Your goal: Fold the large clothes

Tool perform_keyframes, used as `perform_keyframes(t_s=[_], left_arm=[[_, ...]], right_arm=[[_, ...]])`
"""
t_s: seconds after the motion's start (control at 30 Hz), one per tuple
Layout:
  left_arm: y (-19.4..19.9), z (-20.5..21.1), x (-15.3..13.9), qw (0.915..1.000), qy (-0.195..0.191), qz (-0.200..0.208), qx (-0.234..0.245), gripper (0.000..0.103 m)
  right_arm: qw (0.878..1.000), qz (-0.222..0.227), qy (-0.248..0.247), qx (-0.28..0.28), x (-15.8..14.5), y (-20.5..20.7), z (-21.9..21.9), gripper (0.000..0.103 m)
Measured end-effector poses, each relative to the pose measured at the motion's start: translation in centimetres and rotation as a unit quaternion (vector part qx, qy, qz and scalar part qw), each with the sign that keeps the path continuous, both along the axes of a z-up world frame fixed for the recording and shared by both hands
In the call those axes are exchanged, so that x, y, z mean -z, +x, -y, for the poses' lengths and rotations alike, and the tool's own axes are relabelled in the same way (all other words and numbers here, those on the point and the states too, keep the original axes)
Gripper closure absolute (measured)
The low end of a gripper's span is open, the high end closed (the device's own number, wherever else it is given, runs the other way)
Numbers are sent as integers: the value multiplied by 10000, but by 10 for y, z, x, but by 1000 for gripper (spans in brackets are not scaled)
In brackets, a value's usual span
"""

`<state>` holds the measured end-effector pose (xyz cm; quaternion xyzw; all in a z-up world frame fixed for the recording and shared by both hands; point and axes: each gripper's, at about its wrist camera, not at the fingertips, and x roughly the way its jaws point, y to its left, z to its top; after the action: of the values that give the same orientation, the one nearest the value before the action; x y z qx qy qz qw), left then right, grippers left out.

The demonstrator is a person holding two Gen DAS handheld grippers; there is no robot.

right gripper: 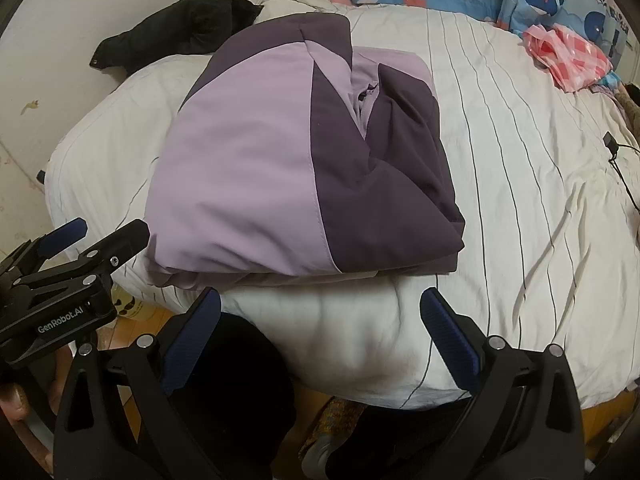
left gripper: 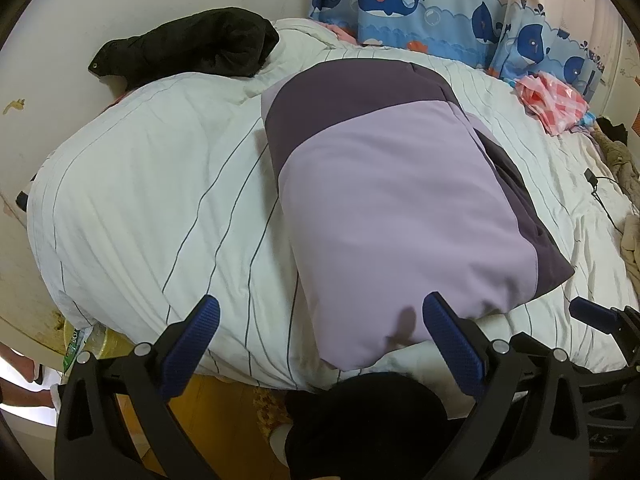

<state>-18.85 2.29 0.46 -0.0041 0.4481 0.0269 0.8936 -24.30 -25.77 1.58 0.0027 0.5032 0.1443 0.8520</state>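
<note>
A light and dark purple jacket (left gripper: pixel 400 200) (right gripper: pixel 288 152) lies folded into a thick bundle on the white striped duvet (left gripper: pixel 152 208) (right gripper: pixel 520 160). My left gripper (left gripper: pixel 320 332) hovers open at the bundle's near left corner, with nothing between its blue-padded fingers. The right gripper (right gripper: pixel 320 320) is open too, just short of the bundle's near edge, over a bulge of duvet. Each view catches the other gripper at its side: the right one (left gripper: pixel 600 320) and the left one (right gripper: pixel 80 240). Neither touches the jacket.
A black garment (left gripper: pixel 192 44) (right gripper: pixel 176 32) lies at the far left by the wall. A whale-print curtain (left gripper: pixel 440 4) hangs behind the bed. Pink checked cloth (left gripper: pixel 554 100) (right gripper: pixel 568 56) sits far right. A black cable (right gripper: pixel 620 160) runs along the right edge. A bottle (left gripper: pixel 80 344) stands on the floor.
</note>
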Motion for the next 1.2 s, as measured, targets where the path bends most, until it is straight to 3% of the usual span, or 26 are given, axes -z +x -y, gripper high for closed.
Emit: perform_keyframes(t_s=[1.2], left_arm=[[3, 0, -3, 9999, -74, -87, -19, 6]], right_arm=[[10000, -15, 56, 19, -1, 0, 4, 7]])
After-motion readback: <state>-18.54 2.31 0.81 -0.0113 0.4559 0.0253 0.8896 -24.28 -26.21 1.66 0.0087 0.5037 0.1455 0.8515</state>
